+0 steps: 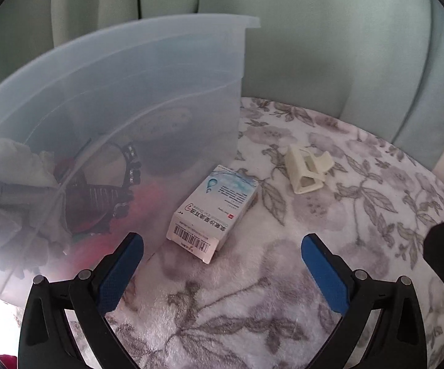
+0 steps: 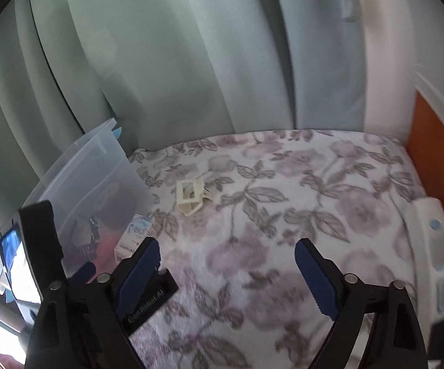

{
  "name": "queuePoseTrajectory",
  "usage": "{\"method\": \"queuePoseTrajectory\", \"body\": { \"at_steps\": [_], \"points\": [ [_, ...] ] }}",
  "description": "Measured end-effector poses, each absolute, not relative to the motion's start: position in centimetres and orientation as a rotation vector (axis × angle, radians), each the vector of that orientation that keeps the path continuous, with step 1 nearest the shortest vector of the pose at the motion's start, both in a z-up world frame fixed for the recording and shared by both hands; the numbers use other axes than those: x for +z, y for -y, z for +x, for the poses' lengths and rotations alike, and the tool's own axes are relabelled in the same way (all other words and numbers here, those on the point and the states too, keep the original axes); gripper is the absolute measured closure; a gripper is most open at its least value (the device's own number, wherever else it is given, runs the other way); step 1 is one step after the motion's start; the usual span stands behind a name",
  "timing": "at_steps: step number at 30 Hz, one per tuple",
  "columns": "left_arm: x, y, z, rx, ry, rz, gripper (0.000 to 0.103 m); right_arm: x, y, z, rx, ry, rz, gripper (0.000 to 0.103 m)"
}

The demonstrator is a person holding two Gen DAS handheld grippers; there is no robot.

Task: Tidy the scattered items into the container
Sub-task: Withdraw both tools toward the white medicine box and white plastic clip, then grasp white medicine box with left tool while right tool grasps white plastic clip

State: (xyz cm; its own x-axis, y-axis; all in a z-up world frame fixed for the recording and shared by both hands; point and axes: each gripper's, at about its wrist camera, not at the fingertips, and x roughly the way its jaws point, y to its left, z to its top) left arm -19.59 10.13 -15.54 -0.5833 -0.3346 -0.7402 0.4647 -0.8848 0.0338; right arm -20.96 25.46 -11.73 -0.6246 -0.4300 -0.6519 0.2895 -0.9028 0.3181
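left gripper [image 1: 222, 246]: jaws standing apart, nothing between them; hanging just near of the small box [image 1: 214, 212].
right gripper [image 2: 226, 253]: jaws wide apart, nothing between them; pointing over bare blanket, its view blurred.
small box: lying flat on the flowered blanket [image 1: 283, 292], its far left corner touching or just beside the bin's right wall.
clip [image 1: 306, 167]: cream plastic, lying on the blanket to the right of the box and farther off, well apart from the bin.
bin [image 1: 129, 61]: clear plastic, at left, already holding crumpled cloth, a dark beaded thing and something red.
risk, box: the bin wall is crowding the left finger; closing there is likely to nudge the bin or skate the box away on the soft pile.
risk, clip: open, springy shape; an off-centre pinch could flip it out.
risk, grippers: both are working close together, so they could collide.
in the way: the tall bin wall, needing a lift over.
around: pale green curtain [image 2: 191, 61] behind; orange panel far right.
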Motion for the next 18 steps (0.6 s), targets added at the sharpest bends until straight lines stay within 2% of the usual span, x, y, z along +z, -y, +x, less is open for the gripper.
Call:
{"method": "queuePoseTrajectory", "body": {
  "at_steps": [4, 9, 12, 18],
  "points": [
    [-16.0, -10.2, -20.6, -2.438, -0.215, 1.054, 0.001, -13.3, -24.2, -23.5, -2.415, 0.257, 1.122, 0.026],
    [-16.8, -9.9, -21.3, -2.377, -0.209, 1.042, 0.001, -14.2, -22.9, -25.7, -2.33, 0.227, 1.129, 0.029],
    [-17.3, -9.8, -21.8, -2.348, -0.215, 1.061, 0.001, -15.1, -22.0, -27.3, -2.27, 0.216, 1.133, 0.04],
    [-18.0, -9.6, -22.7, -2.334, -0.271, 1.101, 0.001, -16.3, -20.0, -29.5, -2.173, 0.176, 1.137, 0.04]
  ]
}}
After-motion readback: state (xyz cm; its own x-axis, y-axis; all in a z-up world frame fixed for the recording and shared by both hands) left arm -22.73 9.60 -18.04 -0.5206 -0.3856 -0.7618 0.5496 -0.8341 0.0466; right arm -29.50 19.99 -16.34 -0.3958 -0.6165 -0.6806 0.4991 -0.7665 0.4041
